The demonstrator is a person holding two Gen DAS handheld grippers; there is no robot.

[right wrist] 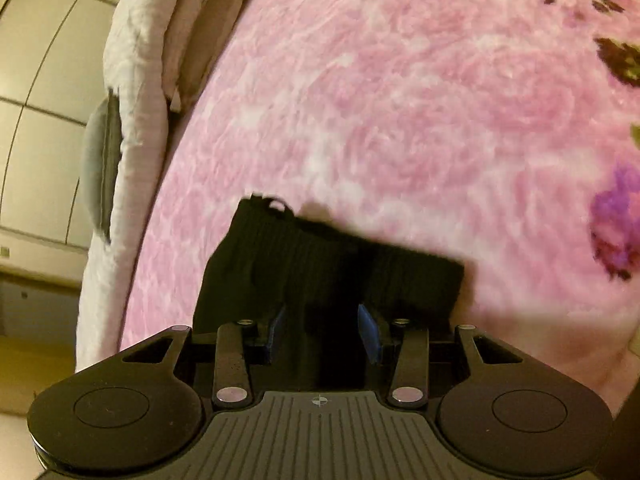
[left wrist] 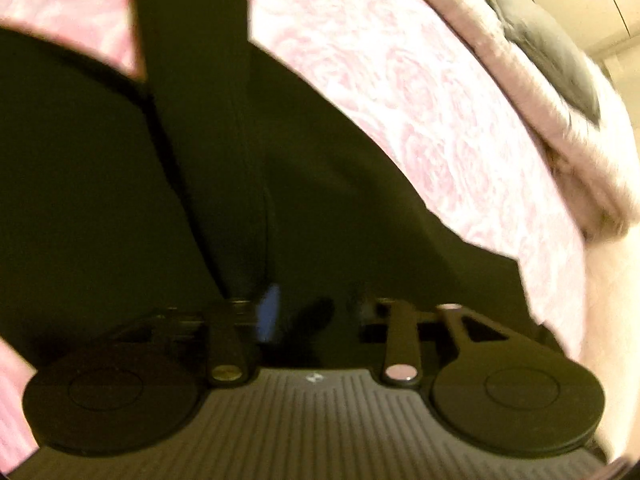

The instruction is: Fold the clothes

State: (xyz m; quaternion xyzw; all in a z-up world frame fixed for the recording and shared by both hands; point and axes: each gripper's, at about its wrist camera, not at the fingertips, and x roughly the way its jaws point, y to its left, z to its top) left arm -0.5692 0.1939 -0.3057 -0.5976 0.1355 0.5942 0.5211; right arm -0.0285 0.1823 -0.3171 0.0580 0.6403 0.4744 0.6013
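Observation:
A black garment lies spread over a pink flowered blanket and fills the left and middle of the left wrist view. One long strip of it runs up from the fingers. My left gripper is shut low over the dark cloth. Its tips are blurred, so I cannot tell whether cloth is pinched. In the right wrist view a ribbed black edge of the garment bunches over my right gripper. The blue pads stand apart with cloth between them, and the cloth casts a shadow on the blanket.
A pale fluffy cover runs along the bed's edge with a grey cushion beside it; the cushion also shows at the upper right of the left view. Cream cupboard doors stand beyond the bed. Purple flowers mark the blanket's right side.

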